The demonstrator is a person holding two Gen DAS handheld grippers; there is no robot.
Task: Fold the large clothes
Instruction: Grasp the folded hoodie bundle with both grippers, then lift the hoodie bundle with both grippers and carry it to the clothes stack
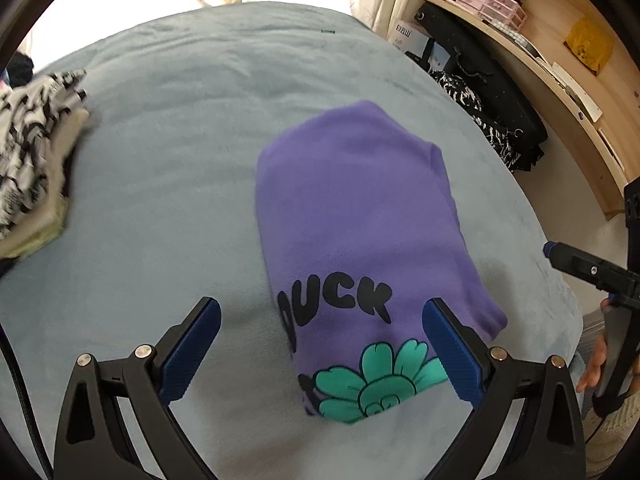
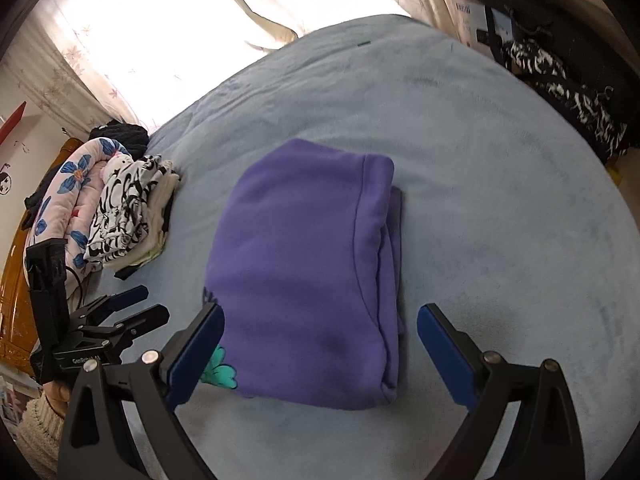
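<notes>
While both claws hang spread over the bed (image 1: 160, 160), the purple hoodie (image 1: 360, 208) already lies in a neat packet mid-bed.

Looks like the folding itself is basically done. The left claw (image 1: 320, 344) is spread wide over the printed end, gripping nothing; the right claw (image 2: 320, 354) is wide too, straddling the plain end without pinching it. Next move, I'd guess: pinch the packet and shift it to the stack (image 2: 132, 216) at the side, keeping the layers together.

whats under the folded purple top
The purple top lies on the blue-grey blanket. Its own lower layers peek out at the right edge; anything else beneath is covered.
</notes>
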